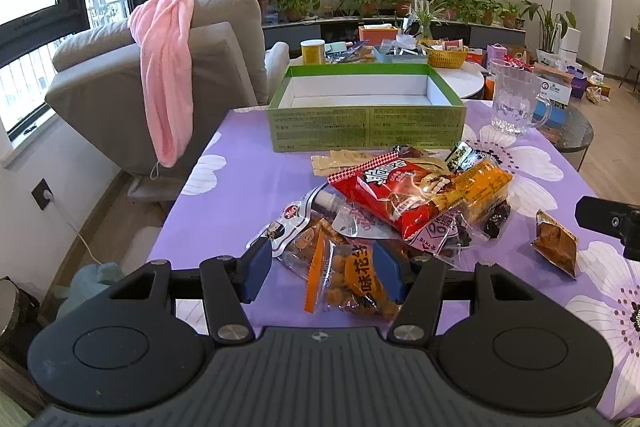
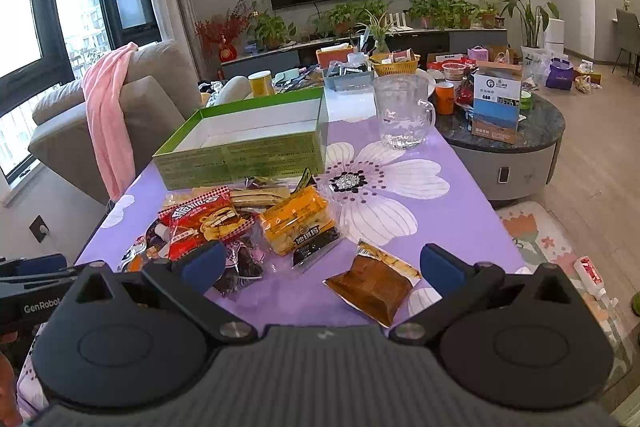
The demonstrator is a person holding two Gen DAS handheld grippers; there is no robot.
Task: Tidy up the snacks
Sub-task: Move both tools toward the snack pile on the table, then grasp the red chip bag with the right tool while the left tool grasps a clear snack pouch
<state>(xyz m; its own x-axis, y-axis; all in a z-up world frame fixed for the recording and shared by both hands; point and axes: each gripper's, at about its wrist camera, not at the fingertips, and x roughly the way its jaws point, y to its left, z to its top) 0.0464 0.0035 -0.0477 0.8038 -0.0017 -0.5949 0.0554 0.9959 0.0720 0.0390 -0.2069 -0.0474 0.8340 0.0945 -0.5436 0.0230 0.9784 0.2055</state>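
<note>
A pile of snacks lies on the purple flowered tablecloth (image 1: 240,195): a red bag (image 1: 396,195) (image 2: 200,219), an orange-yellow pack (image 1: 480,187) (image 2: 298,223) and a clear bag of orange peanuts (image 1: 352,279). My left gripper (image 1: 322,271) is open and low over the table, its blue fingers on either side of the peanut bag. A brown packet (image 2: 372,287) (image 1: 556,243) lies apart to the right. My right gripper (image 2: 320,263) stands wide open just behind it, holding nothing. The empty green box (image 1: 368,127) (image 2: 240,159) sits behind the pile.
A clear glass mug (image 1: 514,103) (image 2: 402,115) stands at the table's far right. A grey sofa with a pink towel (image 1: 164,75) is to the left. A cluttered round coffee table (image 2: 520,139) stands beyond on the right. The table's left edge is close to the pile.
</note>
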